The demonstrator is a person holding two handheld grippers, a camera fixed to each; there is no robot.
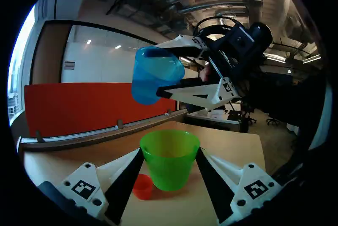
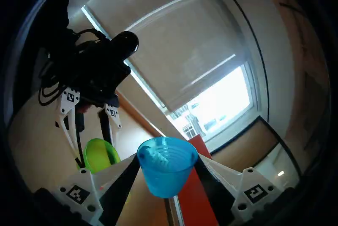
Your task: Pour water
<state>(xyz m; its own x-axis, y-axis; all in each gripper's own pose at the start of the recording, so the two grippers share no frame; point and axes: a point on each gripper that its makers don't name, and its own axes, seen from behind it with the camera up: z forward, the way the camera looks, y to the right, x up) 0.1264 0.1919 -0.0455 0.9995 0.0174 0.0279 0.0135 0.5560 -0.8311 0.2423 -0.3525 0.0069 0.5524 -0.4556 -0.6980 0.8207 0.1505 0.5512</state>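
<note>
My left gripper (image 1: pixel 169 154) is shut on a green cup (image 1: pixel 170 171), which stands upright low over the wooden table (image 1: pixel 228 141). Above it hangs a translucent blue cup (image 1: pixel 154 76), slightly tilted, with my right gripper (image 1: pixel 158 69) shut on its sides. In the right gripper view the blue cup (image 2: pixel 167 179) sits between the right gripper's (image 2: pixel 167 160) fingers with its mouth facing the camera. I cannot tell whether it holds water. Farther off to the left in that view, the left gripper (image 2: pixel 98 152) holds the green cup (image 2: pixel 95 160).
A small red cup (image 1: pixel 143 186) stands on the table just left of the green cup. A red partition (image 1: pixel 84 103) runs along the table's far edge. Office chairs (image 1: pixel 270 120) stand beyond the table at the right. A bright window (image 2: pixel 211 107) is behind.
</note>
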